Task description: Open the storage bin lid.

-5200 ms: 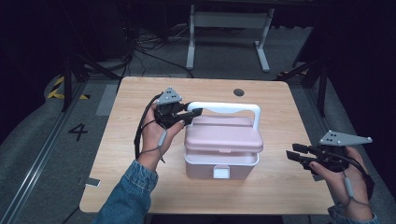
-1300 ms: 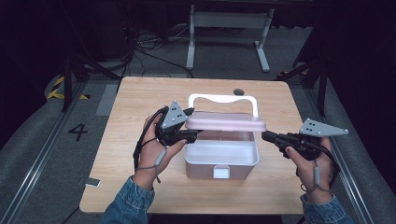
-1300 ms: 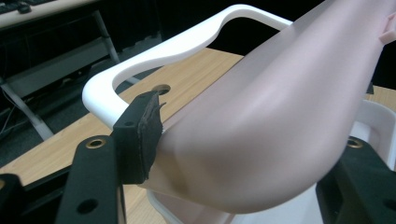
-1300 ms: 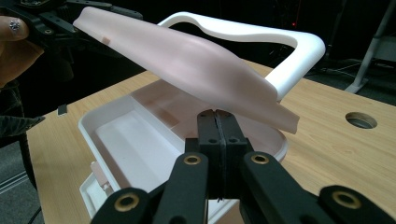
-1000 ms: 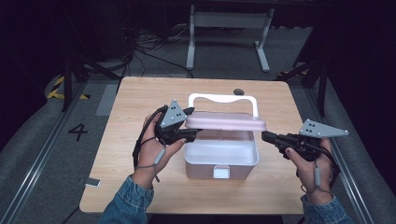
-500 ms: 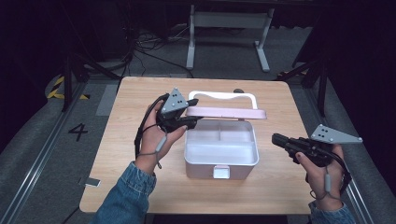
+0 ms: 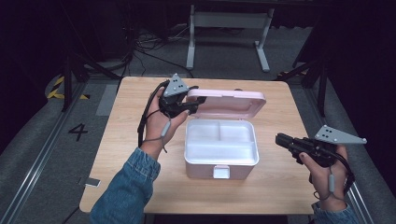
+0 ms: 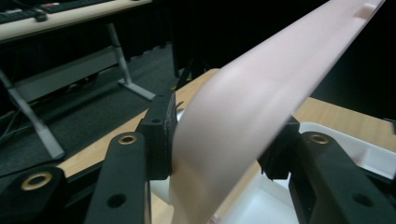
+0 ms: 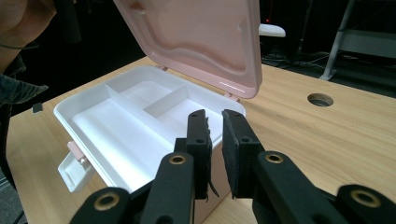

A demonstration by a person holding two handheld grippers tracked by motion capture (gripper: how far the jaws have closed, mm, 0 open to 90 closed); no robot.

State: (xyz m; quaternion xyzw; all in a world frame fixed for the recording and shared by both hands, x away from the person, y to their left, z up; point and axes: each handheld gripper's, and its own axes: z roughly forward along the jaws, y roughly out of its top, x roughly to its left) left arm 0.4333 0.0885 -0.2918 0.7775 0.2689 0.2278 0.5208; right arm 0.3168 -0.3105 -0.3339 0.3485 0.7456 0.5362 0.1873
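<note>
On the wooden table (image 7: 130, 182), center, sits a white box (image 7: 221, 154) w/ its pink lid (image 7: 233, 103) swung up, standing nearly upright at the far edge. Left gripper (image 7: 192, 105) is clamped on the lid's left end; pads press both faces of the pink edge in the left gripper view. Right gripper (image 7: 279, 141) hangs off to the box's right, apart from it, jaws a narrow gap apart w/ nothing between, having just been opening. Inside: white dividers, compartments bare. Front latch (image 7: 221, 171) hangs open.
</note>
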